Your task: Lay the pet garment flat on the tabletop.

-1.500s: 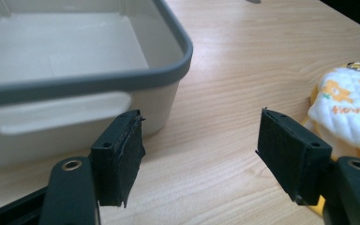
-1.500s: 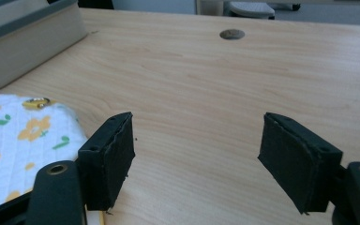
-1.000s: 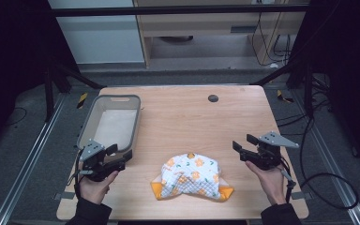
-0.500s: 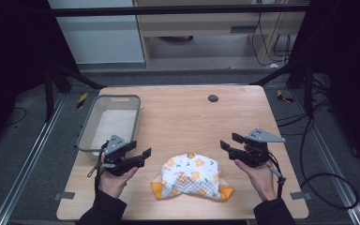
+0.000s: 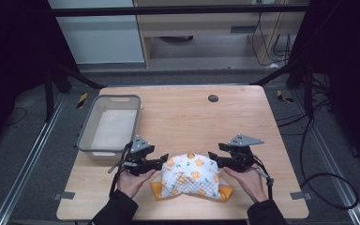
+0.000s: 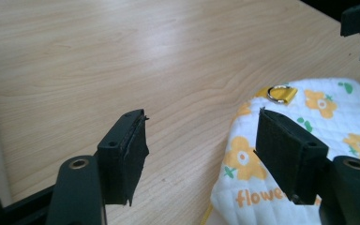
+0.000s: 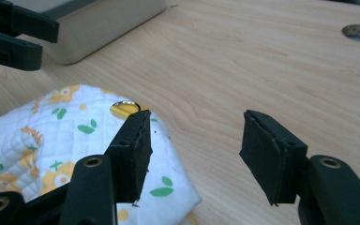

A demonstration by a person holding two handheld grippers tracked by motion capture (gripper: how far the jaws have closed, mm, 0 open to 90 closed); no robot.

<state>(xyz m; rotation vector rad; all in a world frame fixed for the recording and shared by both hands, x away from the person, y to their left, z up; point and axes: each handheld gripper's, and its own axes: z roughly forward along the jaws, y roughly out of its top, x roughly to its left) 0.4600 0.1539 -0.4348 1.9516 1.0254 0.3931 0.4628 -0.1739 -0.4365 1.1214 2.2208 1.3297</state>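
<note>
The left tongs [image 5: 163,161] gape wide at the cloth's [image 5: 190,176] nine o'clock edge, holding nothing. The right tongs [image 5: 213,158], just narrowing, stand open at its three o'clock edge, empty. The cloth lies on the wooden bench [image 5: 243,117]; a tray [image 5: 85,136] sits at ten o'clock.

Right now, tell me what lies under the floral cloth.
Orange fabric pokes out beneath the cloth at its near corners, resting on the table. Anything under its middle is covered.
</note>
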